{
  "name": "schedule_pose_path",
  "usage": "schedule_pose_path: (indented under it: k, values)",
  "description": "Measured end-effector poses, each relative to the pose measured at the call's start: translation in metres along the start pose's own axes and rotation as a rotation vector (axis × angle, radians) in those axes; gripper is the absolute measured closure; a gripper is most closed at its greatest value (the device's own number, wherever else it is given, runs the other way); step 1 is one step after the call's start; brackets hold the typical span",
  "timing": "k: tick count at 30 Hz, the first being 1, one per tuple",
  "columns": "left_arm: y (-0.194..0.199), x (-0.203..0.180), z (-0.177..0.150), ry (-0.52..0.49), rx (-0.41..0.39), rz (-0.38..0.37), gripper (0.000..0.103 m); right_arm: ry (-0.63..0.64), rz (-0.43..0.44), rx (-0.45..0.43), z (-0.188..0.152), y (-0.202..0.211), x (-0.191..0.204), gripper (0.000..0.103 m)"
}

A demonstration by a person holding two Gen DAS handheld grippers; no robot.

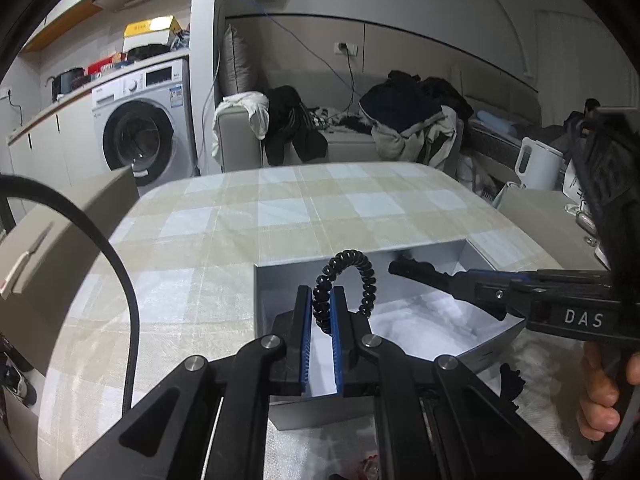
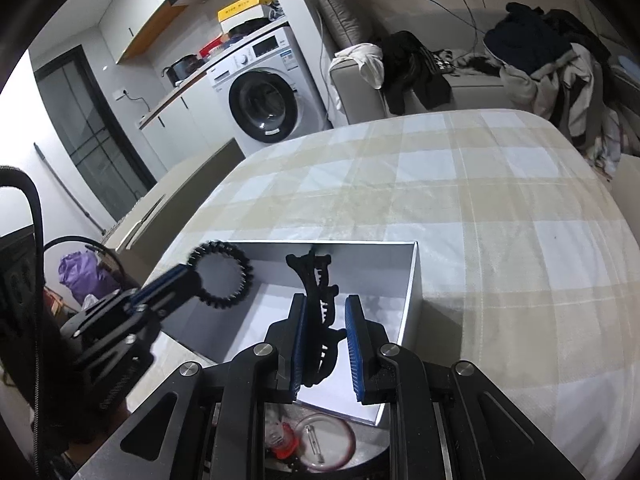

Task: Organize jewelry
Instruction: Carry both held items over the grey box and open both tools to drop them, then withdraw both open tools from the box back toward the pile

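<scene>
Left gripper [image 1: 321, 312] and right gripper [image 2: 325, 330] both clamped, angled downward.

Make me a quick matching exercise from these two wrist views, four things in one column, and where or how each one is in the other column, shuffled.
Things:
1. hair tie
2. hair claw
3. box
4. washing machine

Place or state:
A. open, on the checked tablecloth
B. pinched in the left gripper
C. against the far wall, past the table
D. between the right gripper's pads, over the box

Pairs: 1-B, 2-D, 3-A, 4-C
</scene>
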State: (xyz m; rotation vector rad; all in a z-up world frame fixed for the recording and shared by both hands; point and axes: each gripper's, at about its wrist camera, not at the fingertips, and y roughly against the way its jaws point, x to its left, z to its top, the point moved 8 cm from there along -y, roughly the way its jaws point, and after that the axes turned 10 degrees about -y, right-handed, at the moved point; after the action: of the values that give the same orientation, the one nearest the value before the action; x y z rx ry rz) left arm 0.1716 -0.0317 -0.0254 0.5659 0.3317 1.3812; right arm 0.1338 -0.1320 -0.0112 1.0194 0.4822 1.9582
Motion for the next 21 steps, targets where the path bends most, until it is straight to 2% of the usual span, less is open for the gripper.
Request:
schedule_pose_path:
  k: [4,5,6,7,8,9,10,11,13,15,17,19,21]
  values:
    - [0.012,-0.006,0.0,-0.023,-0.011,-0.02,0.098,-0.003,0.008,-0.007,0.0,0.002,0.001,0.082]
    - [0.016,-0.007,0.002,-0.037,-0.022,-0.024,0.096,-0.005,0.024,-0.008,0.0,0.006,0.001,0.073]
    - [0.019,-0.006,0.004,-0.05,-0.03,-0.026,0.09,-0.006,0.049,-0.011,0.0,0.009,0.003,0.068]
    - [0.028,-0.006,0.004,-0.068,-0.036,-0.017,0.078,-0.011,0.085,-0.025,-0.001,0.019,0.004,0.06]
    - [0.035,-0.006,0.004,-0.078,-0.041,-0.011,0.07,-0.01,0.095,-0.039,-0.001,0.028,0.004,0.049]
    - [0.041,-0.004,0.004,-0.083,-0.051,-0.008,0.051,-0.006,0.093,-0.054,-0.002,0.035,0.004,0.044]
    - [0.054,-0.002,0.002,-0.085,-0.069,0.0,0.034,0.004,0.081,-0.072,-0.004,0.046,0.002,0.032]
    - [0.06,-0.001,0.001,-0.083,-0.078,0.004,0.027,0.019,0.061,-0.081,-0.007,0.056,-0.001,0.018]
    - [0.08,0.003,-0.006,-0.073,-0.085,0.012,0.009,0.057,0.019,-0.098,-0.017,0.074,-0.007,0.0]
    - [0.09,0.004,-0.012,-0.049,-0.103,0.004,0.001,0.077,-0.009,-0.114,-0.026,0.085,-0.011,0.0]
    - [0.101,0.004,-0.02,-0.01,-0.134,-0.042,0.001,0.071,-0.029,-0.109,-0.04,0.091,-0.018,0.0]
    - [0.098,0.0,-0.03,0.024,-0.087,-0.112,0.001,0.047,-0.013,-0.103,-0.054,0.091,-0.021,0.0]
    - [0.098,-0.001,-0.038,0.049,-0.084,-0.142,0.001,0.022,0.007,-0.091,-0.068,0.084,-0.022,0.0]
